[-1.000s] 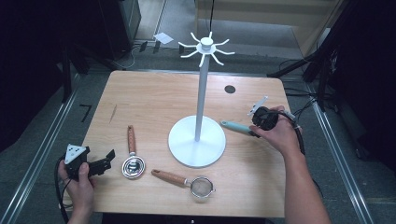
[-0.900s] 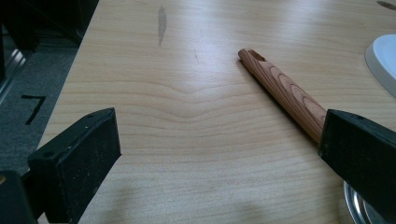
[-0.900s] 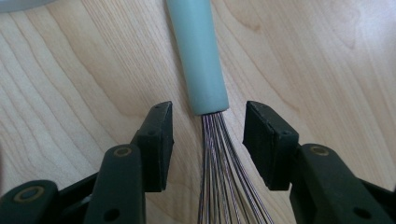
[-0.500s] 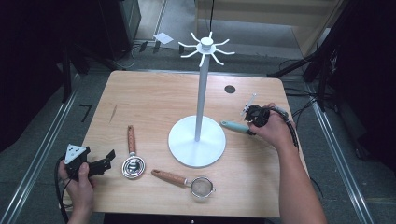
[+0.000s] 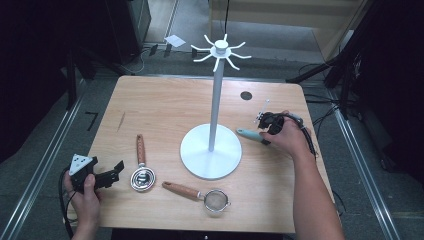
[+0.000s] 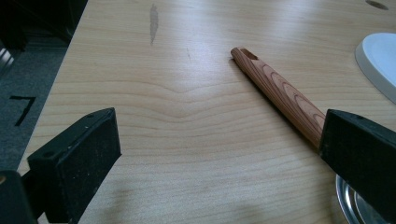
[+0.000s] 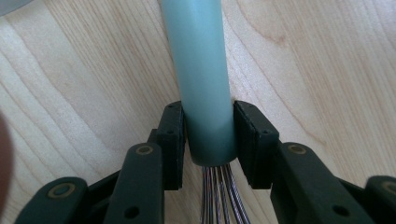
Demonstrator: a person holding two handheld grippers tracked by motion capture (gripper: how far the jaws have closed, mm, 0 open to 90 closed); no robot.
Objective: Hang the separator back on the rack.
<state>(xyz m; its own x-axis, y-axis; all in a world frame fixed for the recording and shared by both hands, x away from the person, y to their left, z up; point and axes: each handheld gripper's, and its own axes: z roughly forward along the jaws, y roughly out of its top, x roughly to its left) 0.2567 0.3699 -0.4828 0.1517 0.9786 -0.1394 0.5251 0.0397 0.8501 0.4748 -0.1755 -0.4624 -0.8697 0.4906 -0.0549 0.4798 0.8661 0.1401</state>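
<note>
A whisk with a teal handle [image 5: 248, 133] lies on the wooden table [image 5: 165, 105], right of the white stand's base. My right gripper [image 5: 265, 132] is down over it. In the right gripper view its jaws have just been closing, and both pads [image 7: 173, 140] now press the sides of the teal handle [image 7: 203, 70], just ahead of the wire loops [image 7: 217, 196]. My left gripper [image 5: 107, 176] rests open at the table's front left. Its jaws stand wide apart [image 6: 219, 140] with nothing between them. A wooden handle [image 6: 280, 93] lies just past its right jaw.
A tall white hook stand [image 5: 216, 100] rises mid-table on a round base [image 5: 210, 150]. A wooden-handled round metal utensil [image 5: 142, 175] and a wooden-handled sieve [image 5: 215, 200] lie near the front edge. A dark round hole [image 5: 246, 95] marks the far right.
My right gripper has shifted a little left toward the stand and sunk onto the whisk, its jaws coming together on the teal handle. My left hand has kept still.
</note>
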